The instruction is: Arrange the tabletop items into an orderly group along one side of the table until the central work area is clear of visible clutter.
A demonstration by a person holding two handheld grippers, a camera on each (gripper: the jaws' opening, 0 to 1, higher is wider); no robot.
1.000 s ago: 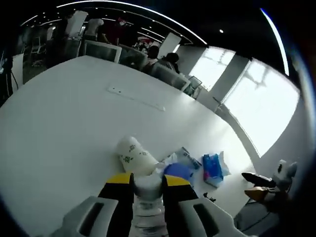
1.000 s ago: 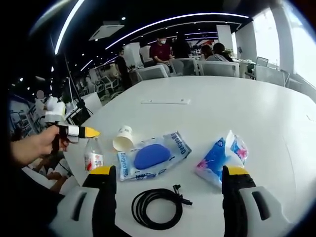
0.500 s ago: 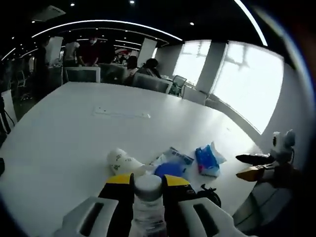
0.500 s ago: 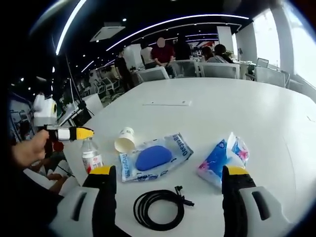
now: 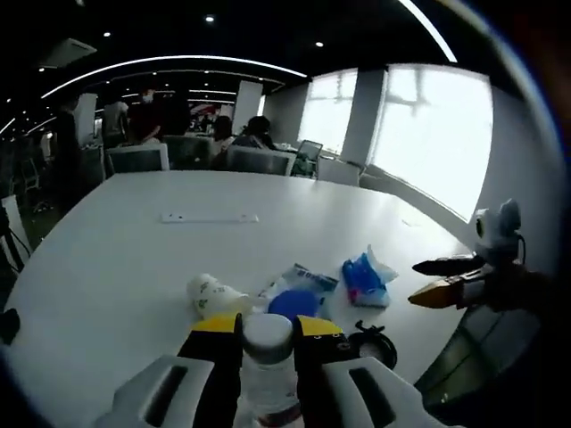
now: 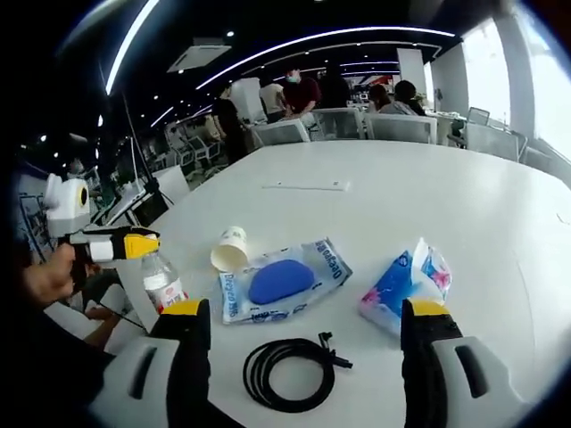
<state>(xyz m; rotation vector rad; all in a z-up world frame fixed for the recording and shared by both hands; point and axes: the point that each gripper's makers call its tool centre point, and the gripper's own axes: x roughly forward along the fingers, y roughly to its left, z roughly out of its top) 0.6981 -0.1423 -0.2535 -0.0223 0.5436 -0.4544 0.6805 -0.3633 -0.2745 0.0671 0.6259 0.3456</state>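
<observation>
Bottle and left gripper: a clear plastic bottle (image 5: 267, 370) with a white cap is seen upright between the jaws of the left gripper (image 5: 268, 328); the jaws appear clamped on its neck, though actual contact is hard to confirm.
Bottle position: in the right gripper view the bottle (image 6: 161, 282) is seen at the near left edge of the white table (image 6: 464, 201), just under the left gripper (image 6: 134, 244); whether it rests on the table or hangs just above it cannot be told.
Bottle axis: the long axis is vertical, cap upward.
Right gripper: the right gripper (image 6: 303, 323) is held with its jaws wide apart and nothing between them.
Clutter ahead of right gripper: a coiled black cable (image 6: 285, 373) lies nearest, between the jaws; beyond it a clear packet with a blue pad (image 6: 283, 280); to the right a blue tissue pack (image 6: 403, 283).
Paper cup: the paper cup (image 6: 230, 249) lies on its side just beside the packet, mouth toward the camera.
Nearer hand: the right gripper is judged nearer to the cable, packet and tissue pack; the left is occupied with the bottle.
Packet axis: the long axis runs left to right across the right gripper view, slightly tilted.
</observation>
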